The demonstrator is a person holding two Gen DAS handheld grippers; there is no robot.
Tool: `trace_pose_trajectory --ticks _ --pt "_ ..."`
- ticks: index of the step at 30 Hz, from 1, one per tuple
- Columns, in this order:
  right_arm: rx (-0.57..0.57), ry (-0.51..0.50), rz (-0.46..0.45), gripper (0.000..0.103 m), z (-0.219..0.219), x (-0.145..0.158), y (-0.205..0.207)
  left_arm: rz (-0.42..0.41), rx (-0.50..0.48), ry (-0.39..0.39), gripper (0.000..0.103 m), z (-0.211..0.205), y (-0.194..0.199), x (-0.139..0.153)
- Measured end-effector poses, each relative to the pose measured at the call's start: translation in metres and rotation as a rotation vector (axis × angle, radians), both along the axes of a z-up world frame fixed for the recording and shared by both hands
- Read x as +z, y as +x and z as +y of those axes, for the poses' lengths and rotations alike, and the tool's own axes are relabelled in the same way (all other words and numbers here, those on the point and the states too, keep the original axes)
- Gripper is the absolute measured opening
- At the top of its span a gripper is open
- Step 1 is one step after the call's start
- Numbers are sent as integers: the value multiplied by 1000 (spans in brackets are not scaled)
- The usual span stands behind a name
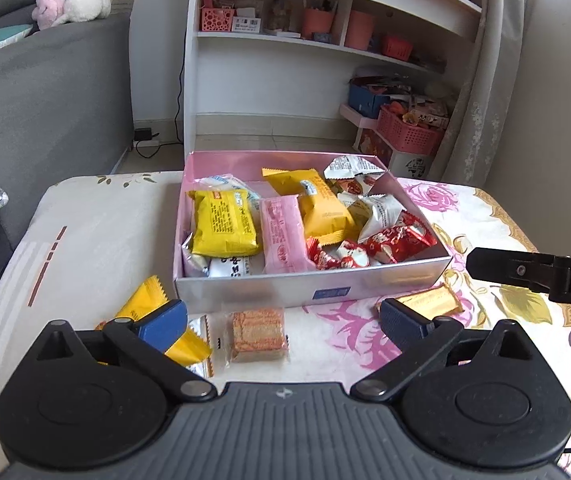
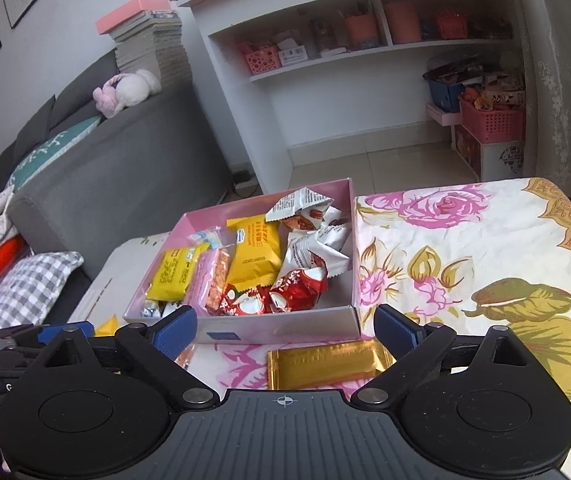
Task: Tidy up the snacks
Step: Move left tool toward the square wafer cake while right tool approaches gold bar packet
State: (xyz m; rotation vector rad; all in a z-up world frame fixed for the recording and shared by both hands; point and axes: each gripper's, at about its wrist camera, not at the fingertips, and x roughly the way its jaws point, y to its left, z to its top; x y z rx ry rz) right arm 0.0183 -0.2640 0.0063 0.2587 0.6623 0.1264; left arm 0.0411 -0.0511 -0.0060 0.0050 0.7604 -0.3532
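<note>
Over on the left wrist view, the left gripper [image 1: 283,320] hung wide open with nothing in it, blue pads spread out over the flowery tablecloth [image 1: 437,200]. Right between them sat a clear-wrapped orange biscuit [image 1: 258,334]. A yellow packet [image 1: 153,312] lay at about 9 o'clock from it, partly under the left pad, and a gold packet [image 1: 429,300] was off at 2 o'clock. The pink box [image 1: 245,286] was at 12, stuffed with yellow, pink, white and red snacks. The other tool poked in at 3 o'clock.

Right wrist view: the right gripper [image 2: 285,330] was spread wide too, holding nothing. That gold packet [image 2: 325,364] lay flat between its pads, just in front of the box [image 2: 277,330] at 12. Grey sofa [image 2: 125,168] was back at 10 o'clock
</note>
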Motion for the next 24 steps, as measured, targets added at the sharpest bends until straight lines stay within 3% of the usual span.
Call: trace_pose_trajectory --ticks 6,12,20,24 --pt "37 -112 28 97 12 -19 -10 39 19 0 103 10 -8 -12" --pt "64 -194 69 100 19 -42 -16 -9 -13 62 103 16 -25 -30" --pt "39 -228 153 100 12 -76 -14 -55 -84 99 102 12 -36 -55" --pt "45 -246 117 103 13 -82 -15 -53 -82 90 101 10 -33 -64"
